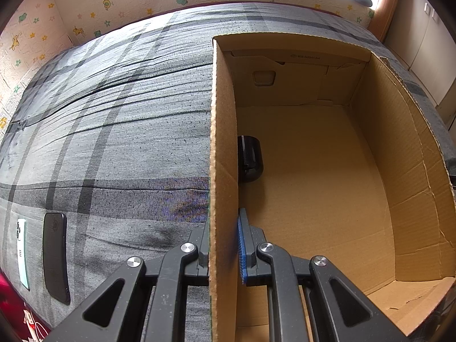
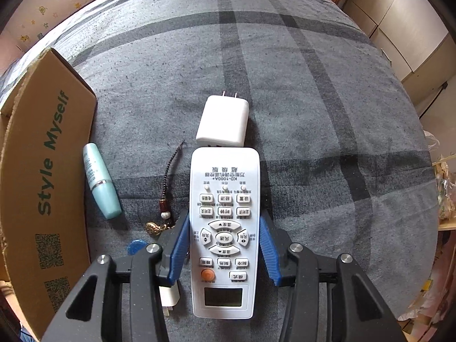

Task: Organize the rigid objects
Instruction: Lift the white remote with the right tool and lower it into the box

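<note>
My left hand-held gripper [image 1: 223, 249] is clamped on the near wall of the open brown cardboard box [image 1: 399, 171], lower centre of its view; a black cylindrical thing [image 1: 250, 159] lies inside by that wall. My right hand-held gripper [image 2: 225, 245] pinches the white rectangular remote control [image 2: 224, 228], centre frame on the grey plaid bed [image 2: 313, 114]; pads prob. touching both sides. White plug adapter [image 2: 223, 121] sits just above; teal tube [image 2: 101, 181] at left.
</note>
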`<action>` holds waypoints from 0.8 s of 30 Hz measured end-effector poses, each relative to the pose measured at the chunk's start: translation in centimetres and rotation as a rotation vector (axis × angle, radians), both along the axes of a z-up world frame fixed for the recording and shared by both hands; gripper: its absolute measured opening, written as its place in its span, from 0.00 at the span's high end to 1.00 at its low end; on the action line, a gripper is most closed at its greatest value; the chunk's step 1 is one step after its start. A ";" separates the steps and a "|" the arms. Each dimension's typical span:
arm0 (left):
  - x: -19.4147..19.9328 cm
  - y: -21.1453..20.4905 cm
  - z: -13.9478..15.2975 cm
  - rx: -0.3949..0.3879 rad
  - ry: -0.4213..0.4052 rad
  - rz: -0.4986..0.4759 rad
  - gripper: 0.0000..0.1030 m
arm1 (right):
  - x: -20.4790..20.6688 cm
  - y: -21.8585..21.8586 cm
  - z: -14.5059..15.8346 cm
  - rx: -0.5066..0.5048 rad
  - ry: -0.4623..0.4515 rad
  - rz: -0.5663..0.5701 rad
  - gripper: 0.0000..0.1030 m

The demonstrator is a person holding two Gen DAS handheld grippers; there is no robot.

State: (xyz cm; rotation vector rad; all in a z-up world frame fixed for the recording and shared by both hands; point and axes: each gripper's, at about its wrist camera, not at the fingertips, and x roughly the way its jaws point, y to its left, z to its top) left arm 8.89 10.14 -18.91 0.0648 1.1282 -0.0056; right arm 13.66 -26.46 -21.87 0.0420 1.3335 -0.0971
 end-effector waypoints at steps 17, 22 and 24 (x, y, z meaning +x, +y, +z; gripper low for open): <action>0.0 0.0 -0.1 0.004 0.000 0.000 0.87 | -0.8 3.5 7.6 -0.035 -0.078 0.081 0.52; 0.0 -0.1 0.0 0.004 0.000 0.000 0.87 | -0.8 5.1 9.3 -0.045 -0.090 0.120 0.52; 0.0 0.0 -0.1 0.004 0.000 0.000 0.87 | -0.7 5.8 9.9 -0.044 -0.095 0.134 0.52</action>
